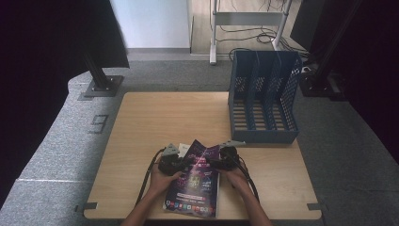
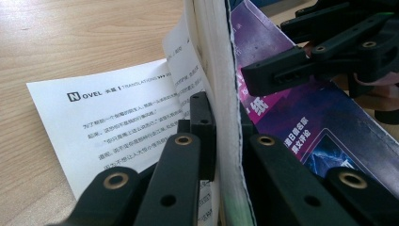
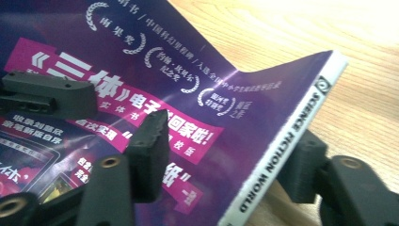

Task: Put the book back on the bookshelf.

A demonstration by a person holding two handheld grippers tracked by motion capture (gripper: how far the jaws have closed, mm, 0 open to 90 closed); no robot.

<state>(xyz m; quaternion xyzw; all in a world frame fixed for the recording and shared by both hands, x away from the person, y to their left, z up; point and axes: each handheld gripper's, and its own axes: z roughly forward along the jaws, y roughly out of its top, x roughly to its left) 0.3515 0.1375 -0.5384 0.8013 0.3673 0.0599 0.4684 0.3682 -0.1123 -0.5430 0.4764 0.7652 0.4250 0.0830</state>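
Purple-covered magazine (image 1: 195,181) is lying at the near edge of the bench (image 1: 155,117), its far end lifting. Left tool (image 2: 229,141) is clamping the magazine's page edge, pads pressing the paper on both sides. Right tool (image 3: 226,162) is straddling the spine, jaws apart and not quite pressing. Farther back, a blue file rack (image 1: 263,96) is standing at the bench's right.

The magazine's spine (image 3: 277,155) read "SCIENCE FICTION WORLD"; its cover (image 3: 141,70) carried "三体". A loose page (image 2: 108,122) was headed "NOVEL TRANSLATIONS". The floor bore a "9" (image 1: 98,124).
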